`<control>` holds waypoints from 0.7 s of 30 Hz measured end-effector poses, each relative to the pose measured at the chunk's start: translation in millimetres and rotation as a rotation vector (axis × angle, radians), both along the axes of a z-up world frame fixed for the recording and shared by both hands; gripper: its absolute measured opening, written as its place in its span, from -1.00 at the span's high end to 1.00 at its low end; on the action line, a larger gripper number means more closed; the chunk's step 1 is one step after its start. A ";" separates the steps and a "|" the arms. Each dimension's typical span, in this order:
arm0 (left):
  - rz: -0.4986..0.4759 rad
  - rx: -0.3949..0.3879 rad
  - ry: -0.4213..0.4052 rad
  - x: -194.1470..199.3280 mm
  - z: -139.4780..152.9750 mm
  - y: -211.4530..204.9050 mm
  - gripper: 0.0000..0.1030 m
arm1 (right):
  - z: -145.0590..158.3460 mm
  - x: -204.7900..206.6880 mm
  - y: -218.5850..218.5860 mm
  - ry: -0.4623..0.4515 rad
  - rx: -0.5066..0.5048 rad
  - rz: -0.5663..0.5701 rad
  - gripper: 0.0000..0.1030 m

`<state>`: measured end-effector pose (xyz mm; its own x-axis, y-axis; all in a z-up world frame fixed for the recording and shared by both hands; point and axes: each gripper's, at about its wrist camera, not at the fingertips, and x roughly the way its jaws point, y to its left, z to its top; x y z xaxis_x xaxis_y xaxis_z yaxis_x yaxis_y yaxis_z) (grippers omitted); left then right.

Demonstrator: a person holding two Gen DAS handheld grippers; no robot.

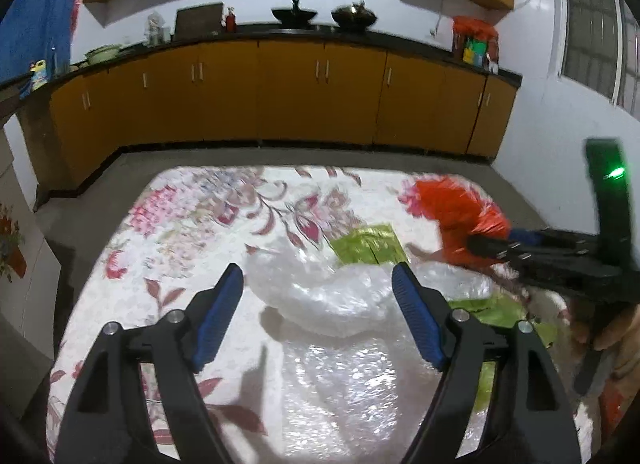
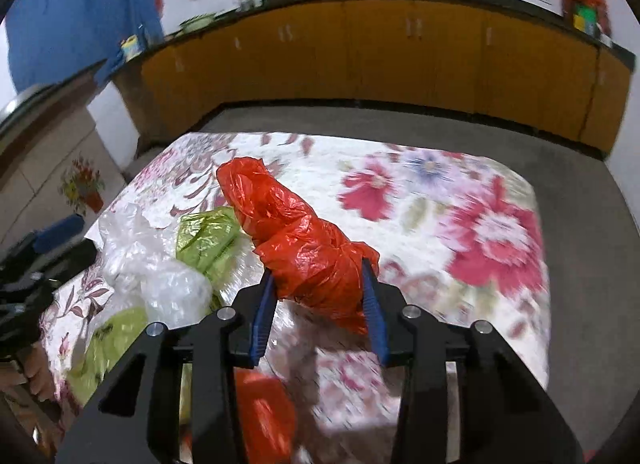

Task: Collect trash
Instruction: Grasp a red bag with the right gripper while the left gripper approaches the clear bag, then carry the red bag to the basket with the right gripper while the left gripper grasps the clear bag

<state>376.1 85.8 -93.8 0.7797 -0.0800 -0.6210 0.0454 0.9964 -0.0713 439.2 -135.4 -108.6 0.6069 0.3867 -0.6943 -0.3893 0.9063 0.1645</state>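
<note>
Clamping red bag (image 2: 308, 252) mid-table — right hand-held gripper (image 2: 320, 276); left (image 1: 318, 284) gapes, empty.

left hand-held gripper (image 1: 318, 276) jaws wide apart; right hand-held gripper (image 2: 320, 280) jaws clamped, tilted down.

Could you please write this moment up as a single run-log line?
right claw: shut on red plastic bag | left claw: open over clear bubble wrap | green wrapper: on floral tablecloth
</note>
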 end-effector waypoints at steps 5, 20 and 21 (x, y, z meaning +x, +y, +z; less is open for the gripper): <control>-0.039 0.042 0.060 12.9 -16.2 -14.7 -0.20 | 1.2 -15.0 -21.1 0.013 0.005 -0.046 0.21; -0.038 0.095 -0.034 -15.3 8.7 -15.2 0.62 | 19.7 -63.9 -60.1 0.014 0.079 -0.139 0.21; -0.035 0.092 -0.047 -20.2 15.1 -13.7 0.62 | 22.4 -69.0 -61.5 0.011 0.085 -0.139 0.21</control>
<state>356.0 72.1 -78.8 0.8059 -0.0516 -0.5898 0.0810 0.9964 0.0235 370.2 -197.0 -86.2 0.6516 0.3572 -0.6692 -0.2586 0.9339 0.2467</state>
